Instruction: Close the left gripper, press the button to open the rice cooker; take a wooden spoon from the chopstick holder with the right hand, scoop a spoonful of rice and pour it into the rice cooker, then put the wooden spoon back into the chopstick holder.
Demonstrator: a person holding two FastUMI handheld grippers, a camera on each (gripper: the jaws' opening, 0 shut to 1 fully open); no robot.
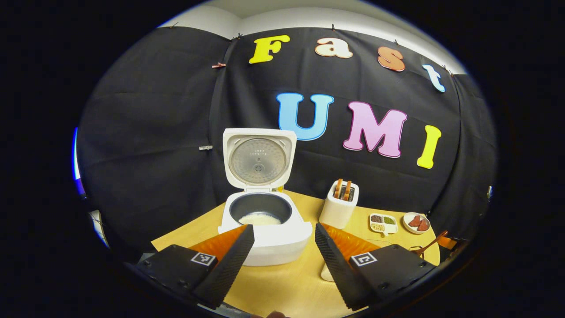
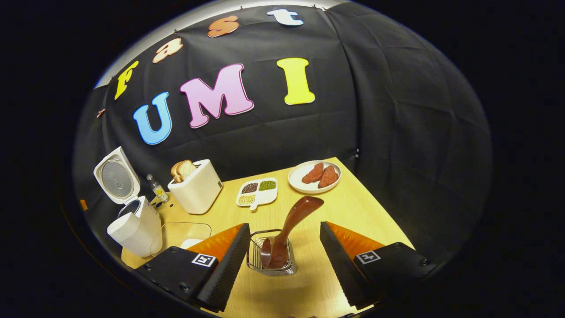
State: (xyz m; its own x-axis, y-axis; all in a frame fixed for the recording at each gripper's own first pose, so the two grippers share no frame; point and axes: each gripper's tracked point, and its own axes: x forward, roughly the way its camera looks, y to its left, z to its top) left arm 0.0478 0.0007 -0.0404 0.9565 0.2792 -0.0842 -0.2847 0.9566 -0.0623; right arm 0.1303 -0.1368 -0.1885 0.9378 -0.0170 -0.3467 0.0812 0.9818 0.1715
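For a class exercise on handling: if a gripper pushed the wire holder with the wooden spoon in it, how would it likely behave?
The wire holder looks thin and open, so probably light and apt to slide on the smooth table. The wooden spoon leans out well above its rim, so a push might tip it. The spoon itself looks stiff.

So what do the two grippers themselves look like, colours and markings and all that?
Both match. The left gripper and right gripper each have two black wedge-shaped fingers with ribbed inner faces, orange panels behind them, and black blocks bearing a small square black-and-white marker. No cables or sleeves are visible.
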